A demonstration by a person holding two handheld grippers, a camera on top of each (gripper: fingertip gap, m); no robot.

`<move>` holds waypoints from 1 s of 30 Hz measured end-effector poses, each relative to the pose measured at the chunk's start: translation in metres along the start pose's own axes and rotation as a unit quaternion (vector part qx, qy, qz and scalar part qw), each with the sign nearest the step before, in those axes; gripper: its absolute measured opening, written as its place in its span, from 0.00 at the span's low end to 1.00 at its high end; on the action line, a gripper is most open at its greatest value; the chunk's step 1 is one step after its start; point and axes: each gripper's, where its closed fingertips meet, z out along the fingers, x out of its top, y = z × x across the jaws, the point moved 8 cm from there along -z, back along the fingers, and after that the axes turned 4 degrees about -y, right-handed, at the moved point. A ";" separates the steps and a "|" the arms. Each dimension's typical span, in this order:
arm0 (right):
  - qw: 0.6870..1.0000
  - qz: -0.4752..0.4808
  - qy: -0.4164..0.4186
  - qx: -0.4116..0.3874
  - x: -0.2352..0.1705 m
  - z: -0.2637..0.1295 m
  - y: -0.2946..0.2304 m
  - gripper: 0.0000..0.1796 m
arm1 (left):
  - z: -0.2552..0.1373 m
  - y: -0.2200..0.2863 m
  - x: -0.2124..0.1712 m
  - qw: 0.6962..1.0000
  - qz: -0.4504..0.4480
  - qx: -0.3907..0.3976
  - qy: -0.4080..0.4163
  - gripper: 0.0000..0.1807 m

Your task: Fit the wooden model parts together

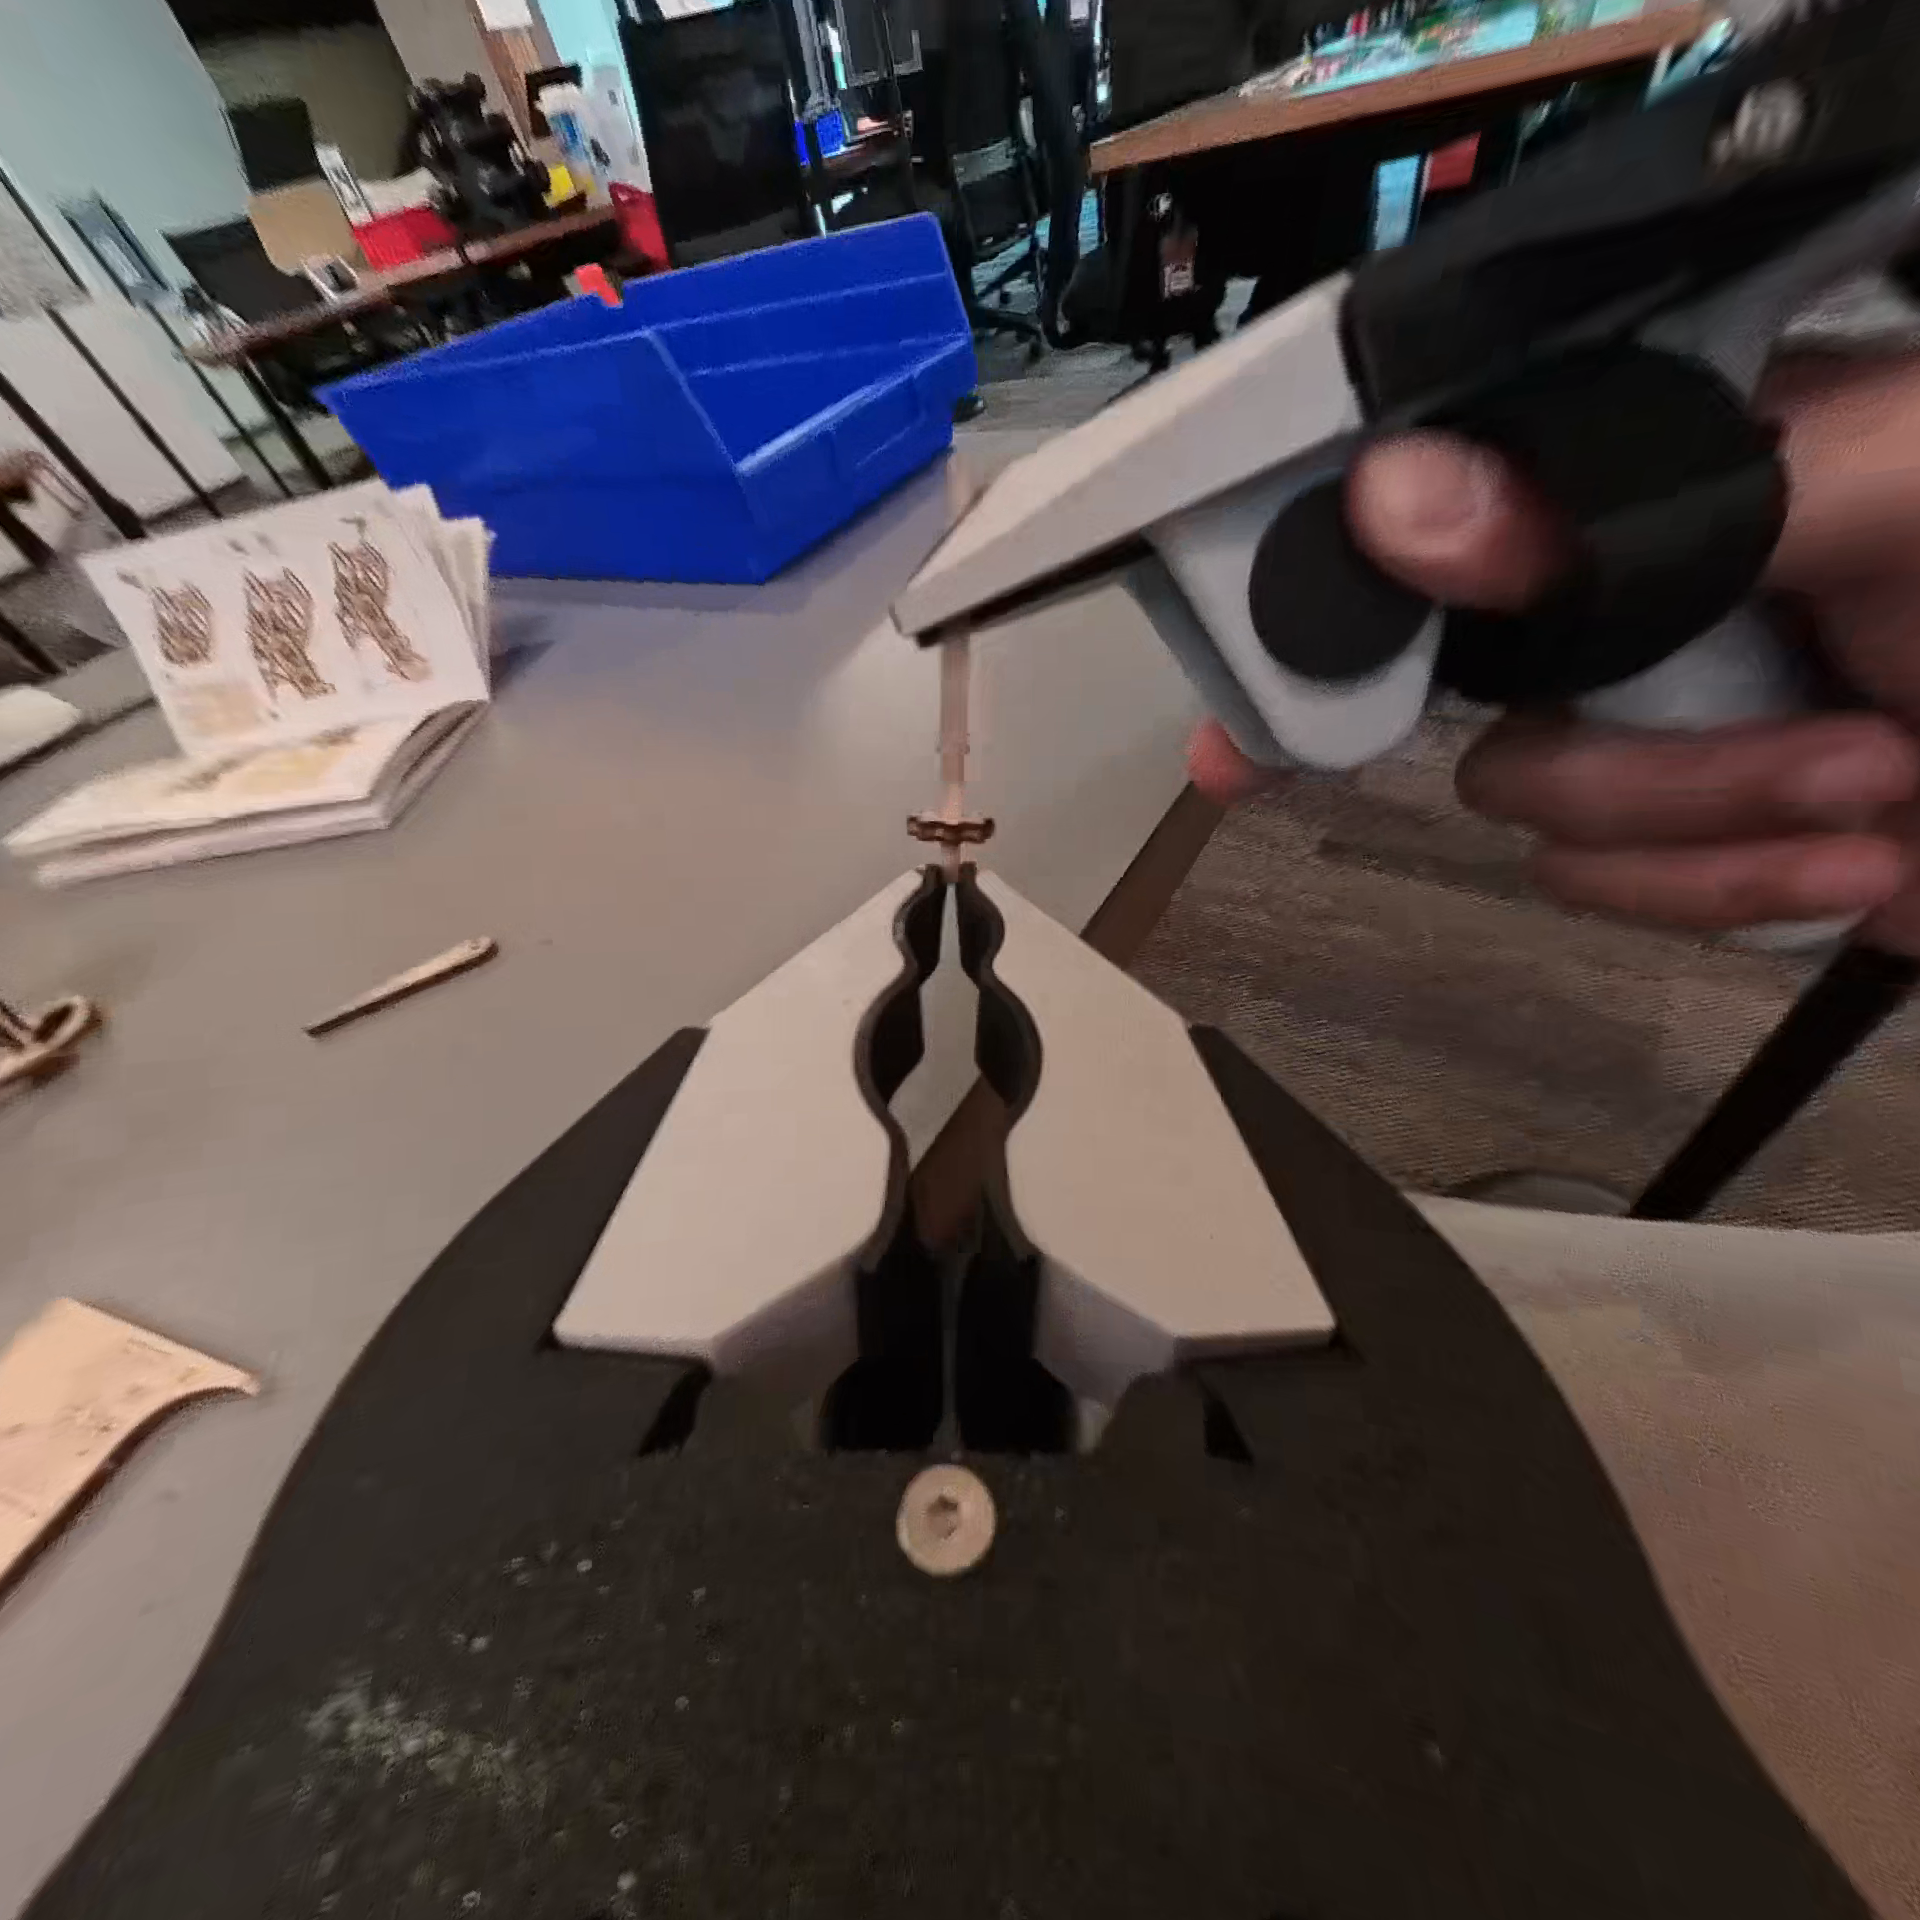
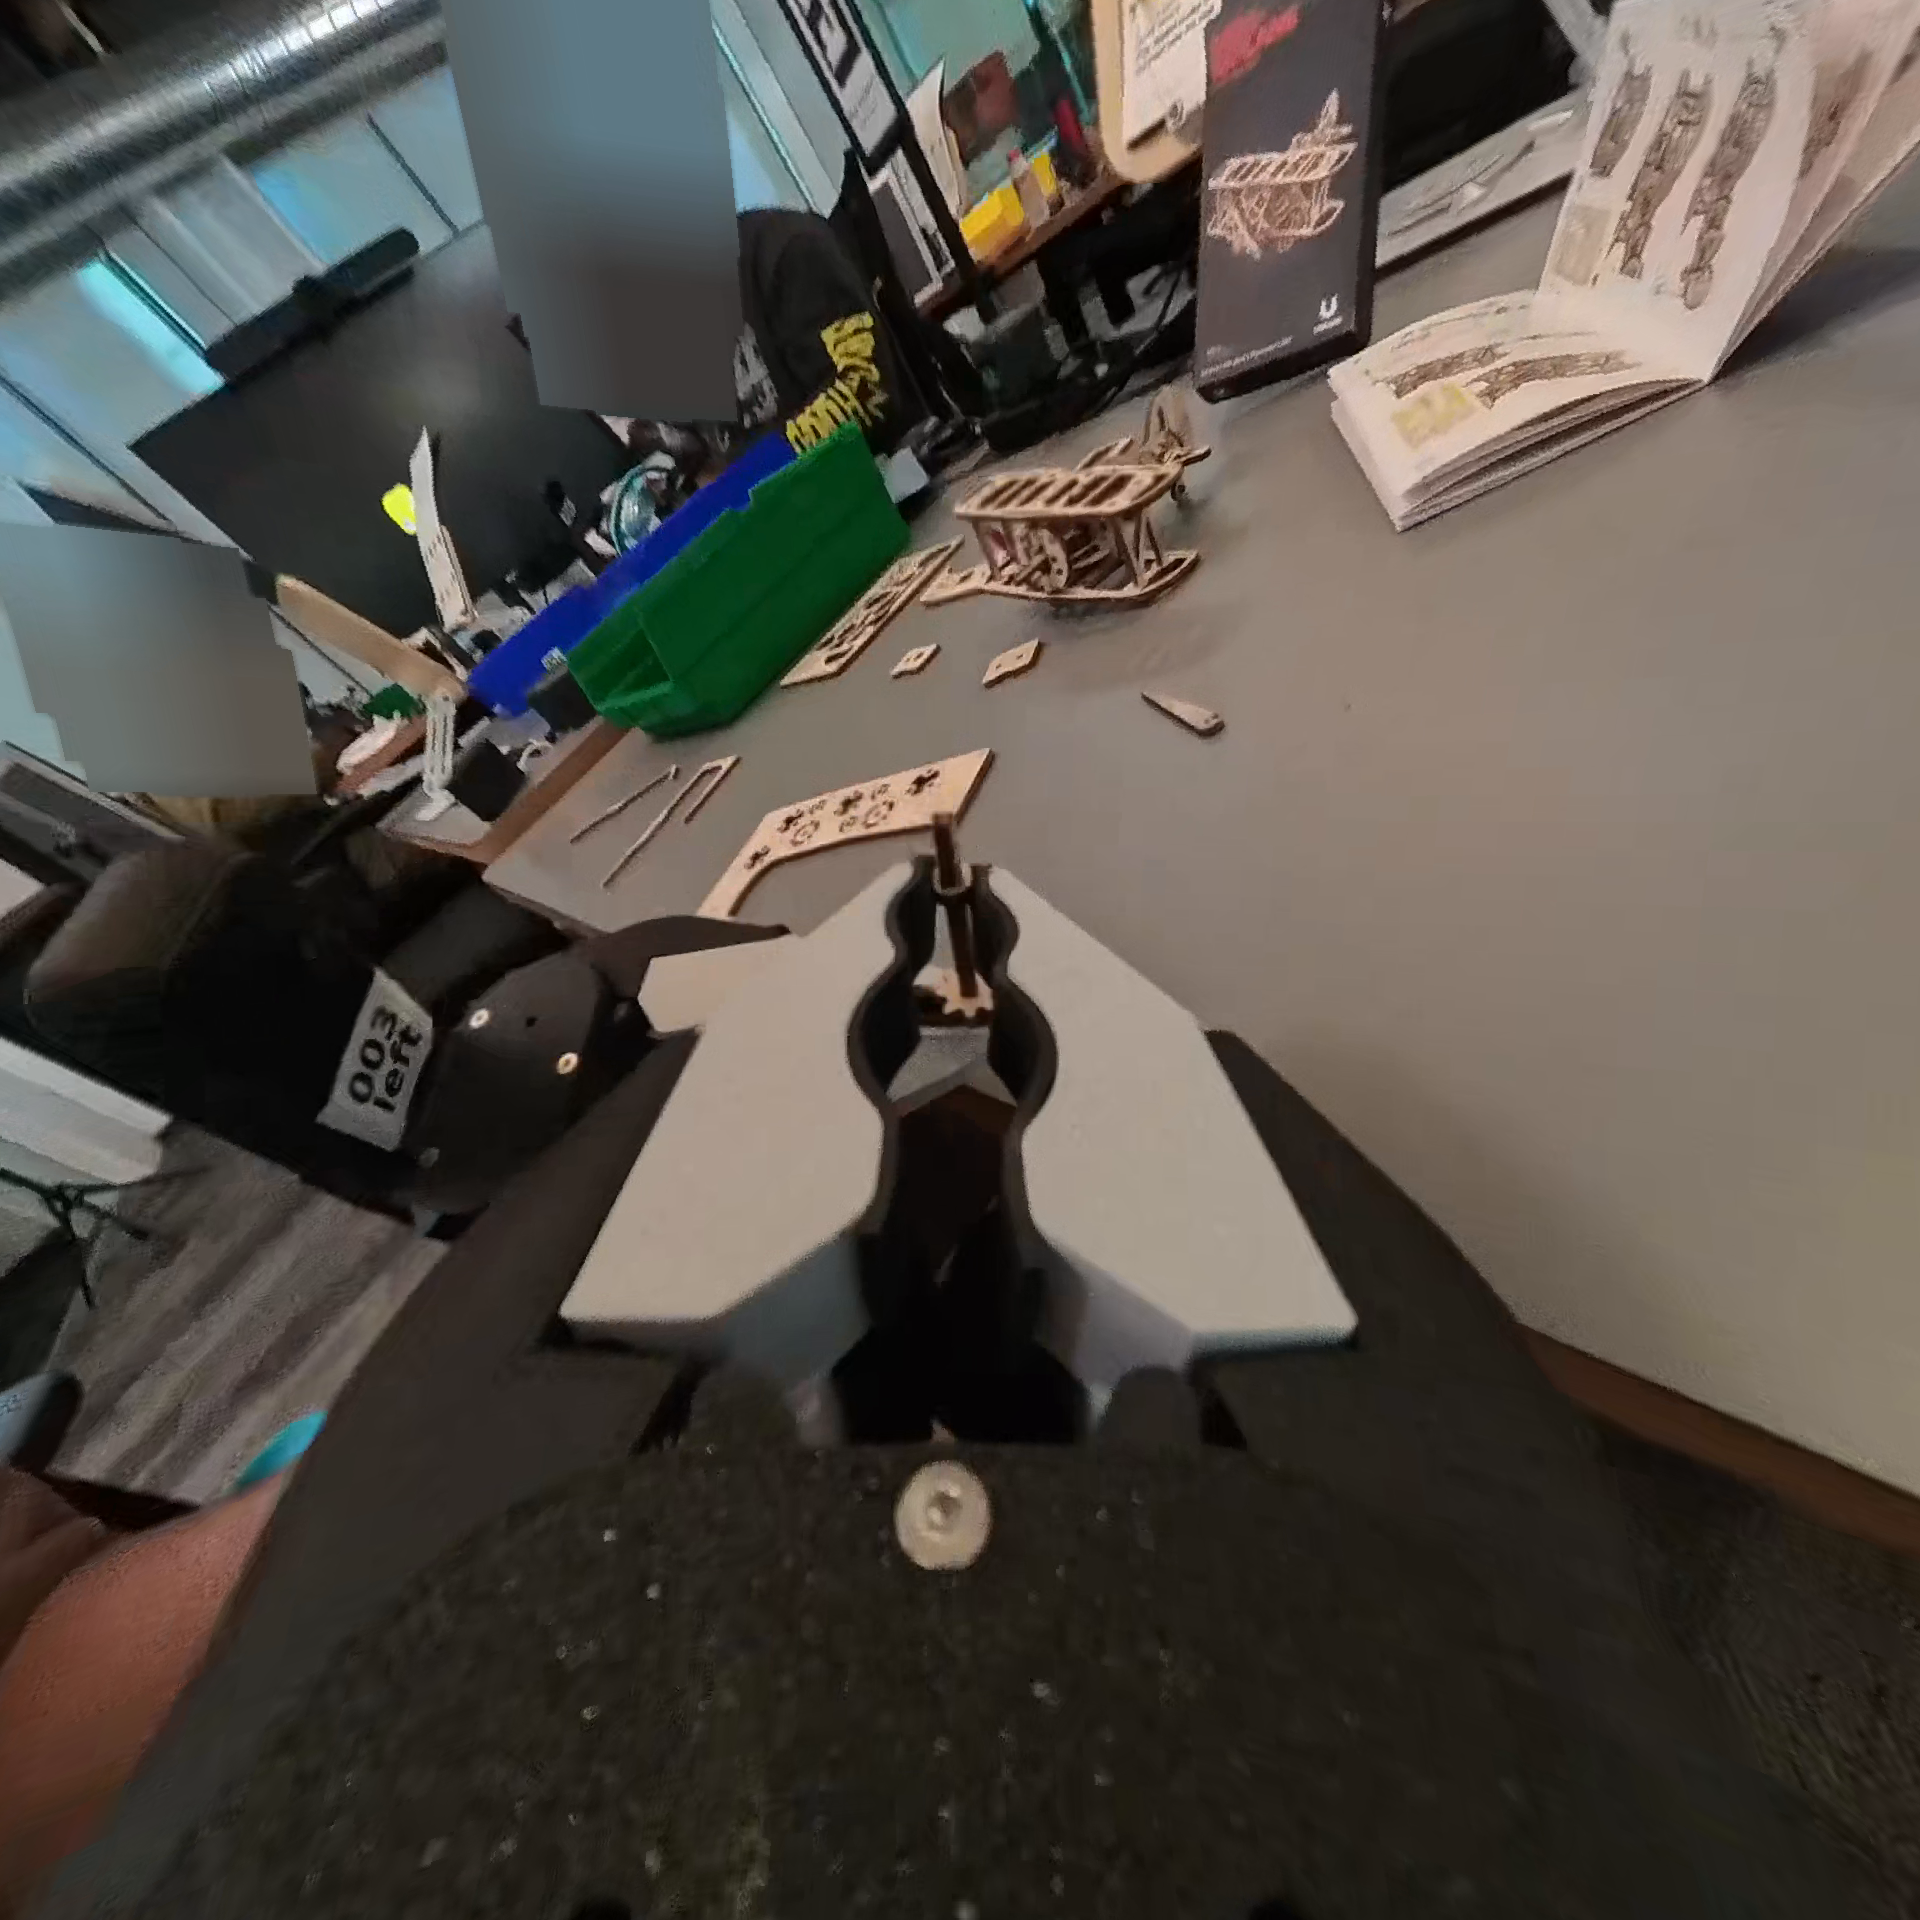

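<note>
Wooden rod point(image 1: 954, 727) (gear-fitted), both grippers clamping

a blue bin point(image 1: 665, 416) sits on the grey counter point(image 1: 644, 790) behind an open instruction booklet point(image 1: 301, 665); a green bin point(image 2: 738, 613) and a black box point(image 2: 1288, 197) stand farther off.

The left gripper point(image 1: 951, 883) has pale grey fingers with black wavy inner pads on a speckled black body; the right gripper point(image 2: 948, 883) is the same. Between them runs a pale tan wooden rod point(image 1: 954, 717) with a darker brown small gear point(image 1: 950, 829). The table point(image 1: 644, 831) is plain grey. At upper centre of the left view sits a bright blue bin point(image 1: 675, 416); at left centre of the right view, a green bin point(image 2: 748, 603). The booklet point(image 1: 301, 665) is white with brown drawings. The model plane point(image 2: 1081, 530) is light wood.
</note>
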 end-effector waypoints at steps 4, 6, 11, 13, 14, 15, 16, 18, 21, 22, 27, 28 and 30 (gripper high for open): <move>1.000 -0.012 -0.023 0.004 0.004 0.000 -0.008 0.03 | -0.001 0.000 0.002 1.000 -0.022 -0.008 0.014 0.04; 0.999 -0.009 -0.035 0.010 0.000 0.002 -0.009 0.03 | 0.001 -0.002 0.001 1.000 -0.028 -0.012 0.006 0.04; 0.999 -0.018 -0.035 -0.004 0.000 0.005 -0.007 0.03 | 0.001 0.003 0.000 1.000 -0.013 -0.024 -0.004 0.02; 0.998 -0.056 -0.038 -0.018 0.001 0.007 -0.007 0.03 | 0.003 0.006 -0.001 0.999 -0.013 -0.029 -0.009 0.00; 0.997 -0.068 -0.036 -0.017 0.001 0.008 -0.006 0.04 | 0.003 0.004 -0.001 0.999 -0.018 -0.032 -0.008 0.00; 0.997 -0.072 -0.033 -0.010 0.001 0.009 -0.005 0.12 | 0.002 0.001 -0.002 0.999 -0.018 -0.030 -0.008 0.00; 0.997 -0.068 -0.033 -0.002 0.000 0.011 -0.003 0.20 | 0.002 -0.001 -0.003 0.999 -0.011 -0.030 -0.015 0.00; 0.997 -0.061 -0.037 0.023 -0.003 0.015 0.001 0.23 | 0.001 -0.004 -0.006 0.999 0.002 -0.025 -0.022 0.00; 0.993 -0.063 -0.080 0.056 -0.001 0.020 0.005 0.29 | 0.001 -0.007 -0.013 0.997 0.064 -0.004 -0.048 0.00; 0.990 -0.068 -0.106 0.066 0.002 0.020 0.006 0.30 | 0.000 -0.011 -0.016 0.993 0.101 0.013 -0.065 0.00; 0.948 -0.233 -0.211 0.052 0.019 0.046 0.011 0.14 | -0.009 -0.035 -0.019 0.965 0.226 0.085 -0.104 0.00; 0.943 -0.243 -0.216 0.072 0.019 0.058 0.011 0.14 | -0.007 -0.041 -0.020 0.960 0.237 0.094 -0.118 0.00; 0.934 -0.242 -0.231 0.128 0.018 0.079 0.011 0.15 | -0.005 -0.048 -0.016 0.958 0.239 0.101 -0.125 0.00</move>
